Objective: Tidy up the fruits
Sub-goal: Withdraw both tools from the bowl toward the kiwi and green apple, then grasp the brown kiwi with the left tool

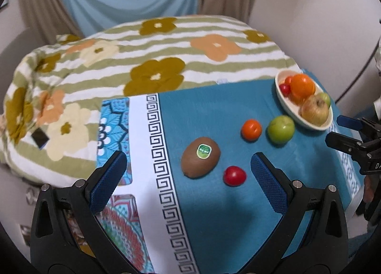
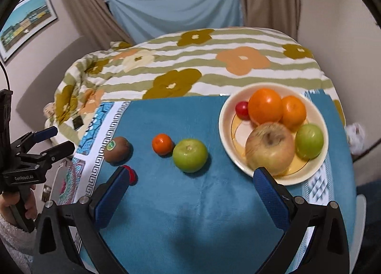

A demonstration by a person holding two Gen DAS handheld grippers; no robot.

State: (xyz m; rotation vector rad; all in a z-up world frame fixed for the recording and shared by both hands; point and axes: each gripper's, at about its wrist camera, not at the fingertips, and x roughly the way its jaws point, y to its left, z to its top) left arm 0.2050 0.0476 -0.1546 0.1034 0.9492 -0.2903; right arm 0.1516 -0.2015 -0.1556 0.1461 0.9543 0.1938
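1. Left wrist view: left gripper hangs wide open and empty, with the kiwi lying between its tips at frame centre, long axis running lower left to upper right.
2. Red tomato sits just beside the kiwi, lower right.
3. Right wrist view: right gripper also spread and empty, nearer the bowl at right and the green apple.
4. Left looks better placed for the kiwi.
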